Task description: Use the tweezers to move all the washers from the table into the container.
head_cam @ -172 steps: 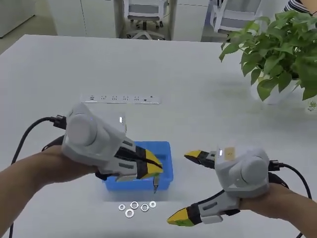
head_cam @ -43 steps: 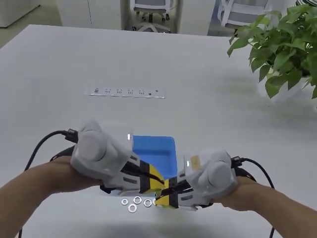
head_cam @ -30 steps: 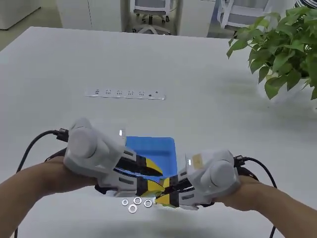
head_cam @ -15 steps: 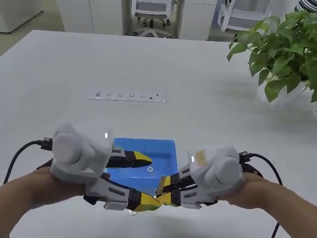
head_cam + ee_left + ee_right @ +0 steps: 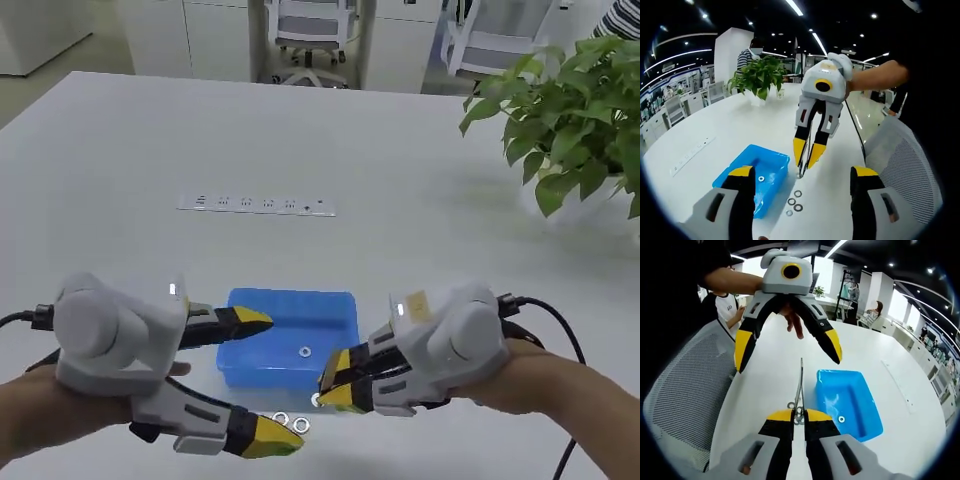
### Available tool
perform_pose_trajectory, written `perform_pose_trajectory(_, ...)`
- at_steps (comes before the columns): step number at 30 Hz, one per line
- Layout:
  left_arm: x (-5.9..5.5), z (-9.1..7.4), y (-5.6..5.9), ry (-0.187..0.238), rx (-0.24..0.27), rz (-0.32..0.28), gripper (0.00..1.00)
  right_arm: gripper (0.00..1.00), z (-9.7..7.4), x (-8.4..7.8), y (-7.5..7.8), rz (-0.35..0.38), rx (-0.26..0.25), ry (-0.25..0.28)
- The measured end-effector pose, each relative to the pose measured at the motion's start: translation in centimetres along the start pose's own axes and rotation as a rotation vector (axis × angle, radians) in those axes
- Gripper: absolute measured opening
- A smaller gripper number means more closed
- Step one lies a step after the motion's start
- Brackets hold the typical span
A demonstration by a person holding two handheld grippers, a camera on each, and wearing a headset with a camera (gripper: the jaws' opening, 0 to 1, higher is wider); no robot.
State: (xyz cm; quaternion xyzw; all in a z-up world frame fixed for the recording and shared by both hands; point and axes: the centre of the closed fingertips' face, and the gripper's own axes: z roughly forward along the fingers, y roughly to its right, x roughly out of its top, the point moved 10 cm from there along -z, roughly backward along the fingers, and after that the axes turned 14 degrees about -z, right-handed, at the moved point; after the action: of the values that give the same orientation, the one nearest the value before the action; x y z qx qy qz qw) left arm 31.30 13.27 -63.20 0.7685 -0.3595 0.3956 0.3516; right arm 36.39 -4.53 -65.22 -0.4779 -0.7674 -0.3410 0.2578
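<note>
The right claw (image 5: 335, 376) grips the tweezers (image 5: 800, 382) firmly, just at the near side of the blue container (image 5: 262, 372). The left claw (image 5: 265, 383) is wide open at the container's near left corner. One washer (image 5: 304, 351) lies inside the container; some loose washers (image 5: 290, 423) lie on the worktop (image 5: 400, 220) just before its near wall.

I see the thin metal tweezers (image 5: 800, 385) clamped at their rear end in my right tongs (image 5: 799, 416), tips pointing out low over the white worktop (image 5: 770, 365), just beside the blue container (image 5: 860, 390). A single washer (image 5: 841, 419) lies flat inside the container. A few loose washers (image 5: 798, 207) sit clustered on the worktop just outside its wall.
</note>
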Motion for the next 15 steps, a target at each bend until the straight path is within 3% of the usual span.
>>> perform_pose_trajectory(15,-0.9,-1.7,0.1,0.019,0.06,-0.029,0.95,0.08,-1.3,0.8,1.5,-0.002,0.004,0.008)
